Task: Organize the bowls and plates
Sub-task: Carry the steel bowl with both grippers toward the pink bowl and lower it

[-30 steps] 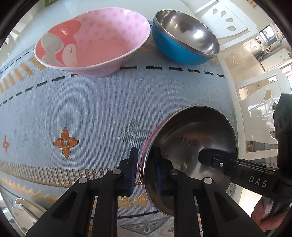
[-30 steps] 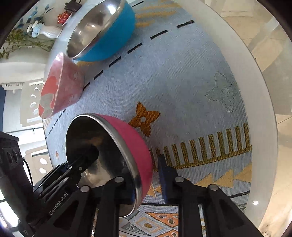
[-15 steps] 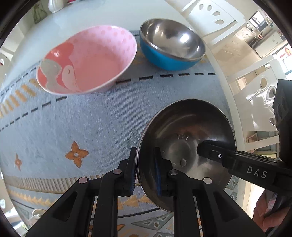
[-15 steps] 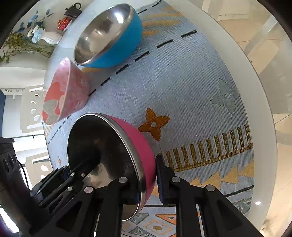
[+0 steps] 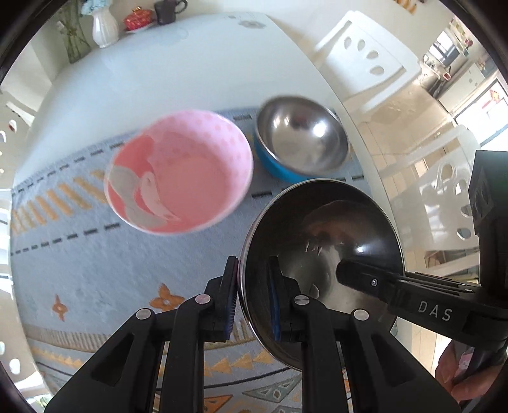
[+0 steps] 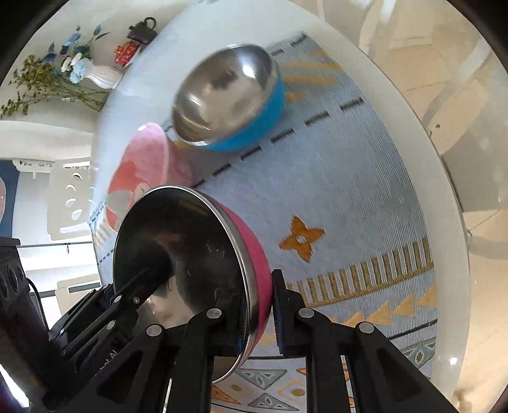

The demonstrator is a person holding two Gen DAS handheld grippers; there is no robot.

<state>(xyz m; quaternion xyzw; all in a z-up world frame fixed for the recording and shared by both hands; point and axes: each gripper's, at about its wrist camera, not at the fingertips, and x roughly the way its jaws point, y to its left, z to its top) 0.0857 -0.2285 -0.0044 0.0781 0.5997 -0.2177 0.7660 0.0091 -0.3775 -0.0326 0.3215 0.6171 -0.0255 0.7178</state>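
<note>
A steel bowl with a magenta outside [image 5: 320,254] [image 6: 190,254] hangs tilted above the mat, held by both grippers. My left gripper [image 5: 252,297] is shut on its near-left rim. My right gripper [image 6: 258,313] is shut on the opposite rim, and its black fingers [image 5: 381,281] reach into the bowl in the left wrist view. On the mat beyond stand a pink patterned bowl [image 5: 179,171] [image 6: 144,168] and a steel bowl with a blue outside [image 5: 301,143] [image 6: 228,98], side by side.
A light blue patterned mat [image 5: 95,254] [image 6: 333,190] covers the white round table [image 5: 158,73]. A white vase with flowers [image 6: 95,74], a red item and a dark teapot [image 6: 143,30] stand at the far edge. White chairs [image 5: 365,54] ring the table. A hand [image 5: 460,375] grips the right tool.
Both grippers have risen with the magenta bowl, which now hangs higher over the mat. The pink and blue bowls look smaller and lower in view; more of the table's far side shows.
</note>
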